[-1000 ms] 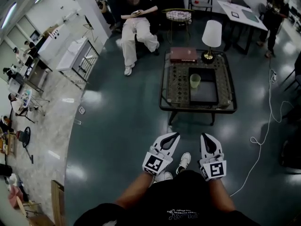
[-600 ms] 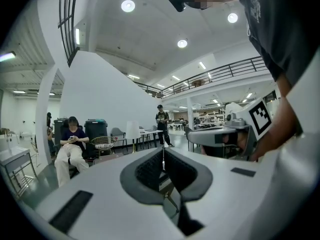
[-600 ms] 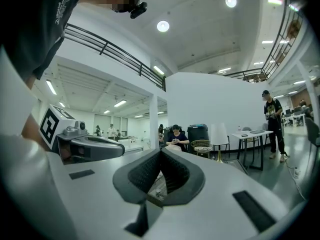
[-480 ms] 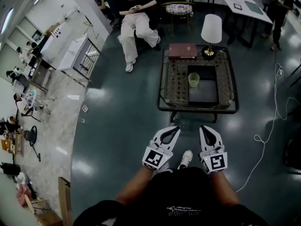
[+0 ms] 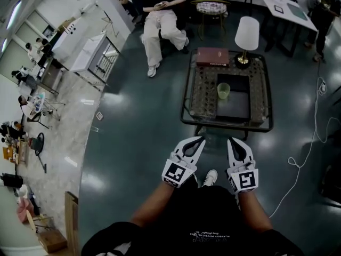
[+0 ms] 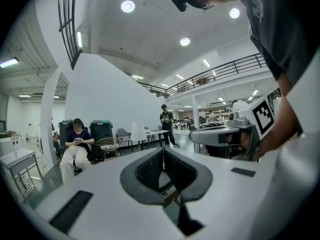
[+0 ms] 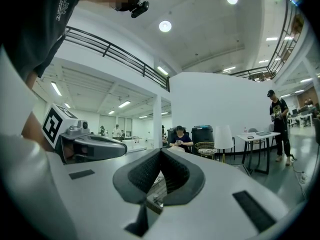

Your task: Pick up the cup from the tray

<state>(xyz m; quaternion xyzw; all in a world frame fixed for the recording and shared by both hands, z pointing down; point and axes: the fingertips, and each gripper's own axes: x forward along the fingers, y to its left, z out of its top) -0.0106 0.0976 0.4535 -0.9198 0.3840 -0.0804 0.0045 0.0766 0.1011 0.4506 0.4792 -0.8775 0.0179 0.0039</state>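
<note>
Ahead of you a low surface [image 5: 198, 89] with a dark frame and a patterned top stands on the glossy dark floor [image 5: 138, 137]. A dark rectangular tray [image 5: 238, 110] lies on it, a little right of the middle, and a pale green cup [image 5: 223, 90] stands upright in the tray by its left edge. Along the far edge you have a reddish-brown box [image 5: 212, 56] lying flat and, just to its right, a lamp [image 5: 246, 33] with a white shade, standing upright.
</note>
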